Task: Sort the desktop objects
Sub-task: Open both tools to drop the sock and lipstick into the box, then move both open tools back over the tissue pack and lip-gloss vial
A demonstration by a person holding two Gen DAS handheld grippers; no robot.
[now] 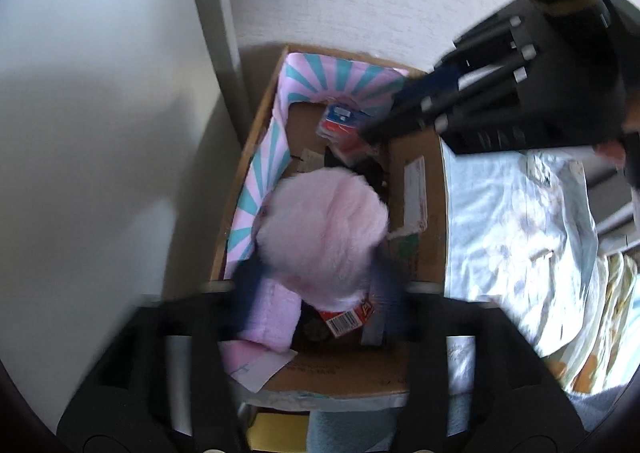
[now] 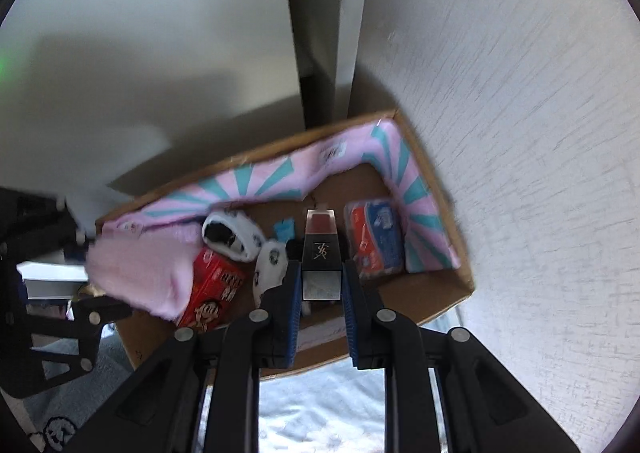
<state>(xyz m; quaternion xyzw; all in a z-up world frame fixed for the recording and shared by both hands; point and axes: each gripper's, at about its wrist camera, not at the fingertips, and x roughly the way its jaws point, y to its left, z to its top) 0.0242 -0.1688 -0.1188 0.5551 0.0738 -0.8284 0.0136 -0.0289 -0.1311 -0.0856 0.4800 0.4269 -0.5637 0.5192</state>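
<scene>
A cardboard box (image 2: 440, 301) holds sorted things: a pink and teal striped cloth (image 2: 256, 185), a red snack box (image 2: 212, 289), black and white socks (image 2: 236, 237) and a blue and red tissue pack (image 2: 376, 241). My right gripper (image 2: 320, 273) is shut on a black lipstick case (image 2: 320, 253) with a red tip, held over the box. My left gripper (image 1: 316, 285) holds a fluffy pink cloth (image 1: 324, 233) between its blue pads, over the box (image 1: 432, 213). The right gripper (image 1: 400, 117) reaches into the box's far end in the left wrist view.
The box stands against a white textured wall (image 2: 520, 133) and a grey upright post (image 2: 316, 53). A pale floral cloth (image 1: 520, 237) covers the surface to the box's right. A white paper (image 1: 256, 369) lies at the box's near corner.
</scene>
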